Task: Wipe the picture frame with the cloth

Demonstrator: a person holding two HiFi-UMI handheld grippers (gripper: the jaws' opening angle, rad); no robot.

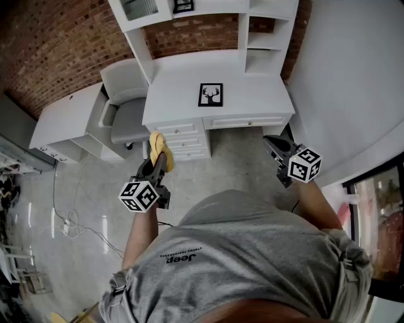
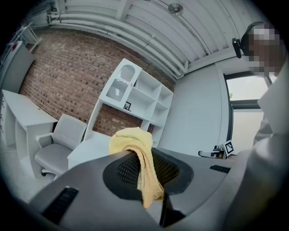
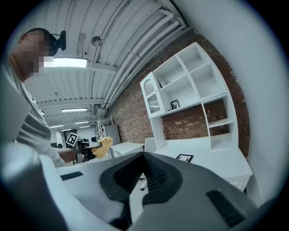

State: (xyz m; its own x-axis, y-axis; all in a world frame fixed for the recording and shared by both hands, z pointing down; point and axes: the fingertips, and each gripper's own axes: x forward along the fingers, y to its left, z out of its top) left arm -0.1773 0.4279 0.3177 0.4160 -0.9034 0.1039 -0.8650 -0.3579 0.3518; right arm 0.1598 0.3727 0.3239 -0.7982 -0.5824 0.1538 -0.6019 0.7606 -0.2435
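A black picture frame (image 1: 211,94) with a deer-head print sits on the white desk (image 1: 255,94), near the middle of the desk top and close to its front edge. It seems to lie flat on the desk, though the steep head view makes this hard to judge. In the right gripper view the picture frame (image 3: 184,158) shows small on the desk top, with nothing touching it.

A yellow cloth (image 1: 159,146) hangs in front of the desk, over the floor (image 1: 233,161) and level with the desk's left drawers (image 1: 183,140). The left gripper (image 1: 158,161) pinches it. In the left gripper view the cloth (image 2: 137,155) bunches above the jaws and drapes down between them, and the left gripper (image 2: 145,168) has its jaws clamped on the fabric.

The right gripper (image 1: 270,142) hovers in front of the desk's right corner, well apart from the picture frame. In its own view the right gripper (image 3: 142,175) has its jaws pressed together with nothing between them.

White shelves (image 1: 264,60) rise from the back of the desk, and a smaller frame (image 1: 183,5) stands on an upper shelf. A pale grey chair (image 1: 125,113) stands just left of the desk. A red brick wall (image 1: 63,44) runs behind the desk. The person (image 1: 240,252), in a grey shirt, stands in front of the desk and holds both grippers.
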